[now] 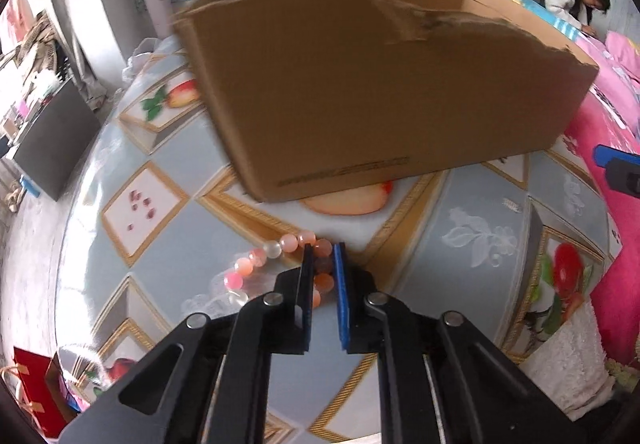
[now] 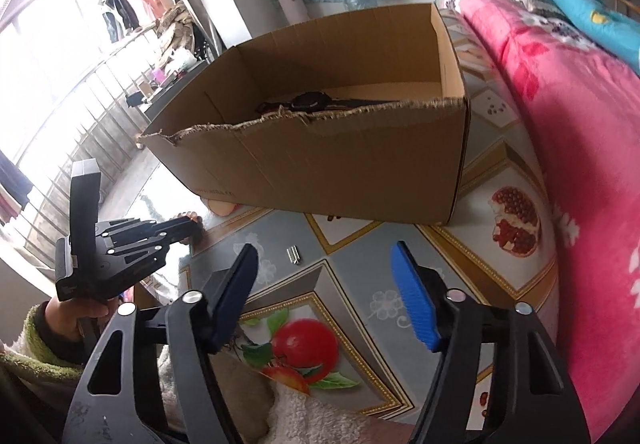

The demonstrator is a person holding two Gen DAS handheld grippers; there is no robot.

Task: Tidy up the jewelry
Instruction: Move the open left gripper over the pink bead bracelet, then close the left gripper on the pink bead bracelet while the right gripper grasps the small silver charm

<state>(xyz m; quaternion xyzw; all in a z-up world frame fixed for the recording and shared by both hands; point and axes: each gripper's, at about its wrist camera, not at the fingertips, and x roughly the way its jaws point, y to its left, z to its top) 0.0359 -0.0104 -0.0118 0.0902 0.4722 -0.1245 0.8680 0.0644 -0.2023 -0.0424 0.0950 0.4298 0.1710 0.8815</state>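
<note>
**Fruit-print table and its load**

The table [image 1: 460, 204], covered in a glossy fruit-patterned cloth, carries a torn-rimmed cardboard box [image 1: 372, 84]. A pink bead bracelet [image 1: 276, 256] lies near the box, and a small metal clip [image 2: 293, 255] rests apart.

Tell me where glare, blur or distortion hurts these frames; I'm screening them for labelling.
Left wrist view: the brown cardboard box is smeared along its torn rim, while the pink bead bracelet stays fairly sharp; fisheye bends the table. Right wrist view: the window is blown out, and glare washes the glossy fruit-print tablecloth near it.
</note>
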